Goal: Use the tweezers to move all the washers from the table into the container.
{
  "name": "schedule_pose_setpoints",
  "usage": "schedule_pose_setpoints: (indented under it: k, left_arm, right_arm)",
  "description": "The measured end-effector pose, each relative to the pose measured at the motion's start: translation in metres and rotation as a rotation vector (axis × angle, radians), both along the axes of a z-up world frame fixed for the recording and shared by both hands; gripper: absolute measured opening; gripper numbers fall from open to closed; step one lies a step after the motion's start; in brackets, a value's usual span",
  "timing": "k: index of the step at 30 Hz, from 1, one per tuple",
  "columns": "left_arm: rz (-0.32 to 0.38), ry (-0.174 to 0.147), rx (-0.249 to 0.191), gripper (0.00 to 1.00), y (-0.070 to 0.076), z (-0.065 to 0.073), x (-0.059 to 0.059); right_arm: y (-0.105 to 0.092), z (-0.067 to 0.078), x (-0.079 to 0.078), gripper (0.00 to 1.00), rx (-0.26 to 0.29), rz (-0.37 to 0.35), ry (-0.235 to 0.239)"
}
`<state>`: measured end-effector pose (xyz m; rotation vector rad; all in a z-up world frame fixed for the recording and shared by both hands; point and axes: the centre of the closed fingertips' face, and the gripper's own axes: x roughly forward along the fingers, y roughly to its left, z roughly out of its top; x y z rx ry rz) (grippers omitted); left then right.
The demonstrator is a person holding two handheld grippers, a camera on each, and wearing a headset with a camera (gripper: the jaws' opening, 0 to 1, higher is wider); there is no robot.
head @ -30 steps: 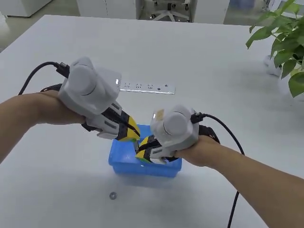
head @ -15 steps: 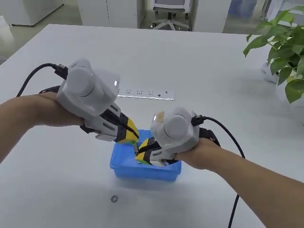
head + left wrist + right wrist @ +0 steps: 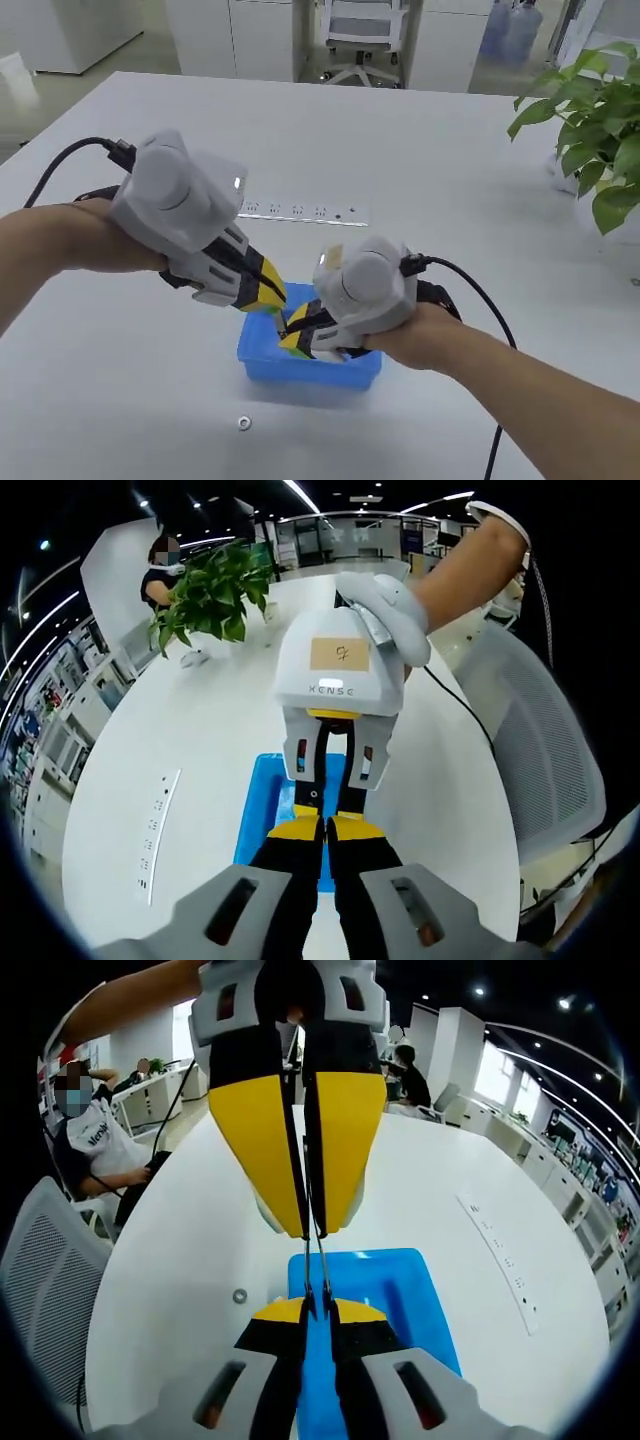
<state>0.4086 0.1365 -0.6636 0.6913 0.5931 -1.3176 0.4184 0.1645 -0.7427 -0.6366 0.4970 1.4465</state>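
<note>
Nothing on the bench has changed place over the last second; the downward drift of the whole head view is the camera's. Both grippers remain nose to nose over the blue container.

On the near left, the left gripper slants down toward the container. Its yellow jaw pads are drawn to a narrow slit and clamped on the tweezers, whose two thin metal blades run out of that slit in the right gripper view.

Facing it, the right gripper has its tips just over the container's opening. Its jaws are likewise almost together, and the tweezers' far end passes between their yellow tips and is gripped there.

The container, rectangular and open-topped, stands on the white table directly beneath both sets of jaws. The grippers hide its contents. Whether the tweezers carry anything cannot be told.

One washer lies flat on the table, near the container's front wall, apart from it and from both grippers.

A power strip lies beyond the container, well apart. A potted plant stands at the far right.
</note>
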Motion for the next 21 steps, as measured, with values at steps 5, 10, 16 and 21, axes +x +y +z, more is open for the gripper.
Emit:
schedule_pose_setpoints:
  k: [5,10,16,21]
  left_arm:
    - [0.001,0.000,0.006,0.06,0.003,0.002,-0.009]
    - [0.002,0.006,0.016,0.06,0.007,0.000,-0.020]
    - [0.007,0.013,0.024,0.06,0.011,-0.002,-0.031]
    - [0.015,0.026,0.028,0.06,0.015,-0.008,-0.039]
  right_arm:
    - [0.004,0.002,-0.009,0.10,0.006,0.005,-0.002]
    - [0.008,0.001,-0.021,0.11,0.010,0.015,0.001]
    - [0.013,-0.001,-0.032,0.11,0.013,0.029,0.007]
    - [0.016,-0.006,-0.039,0.11,0.013,0.037,0.014]
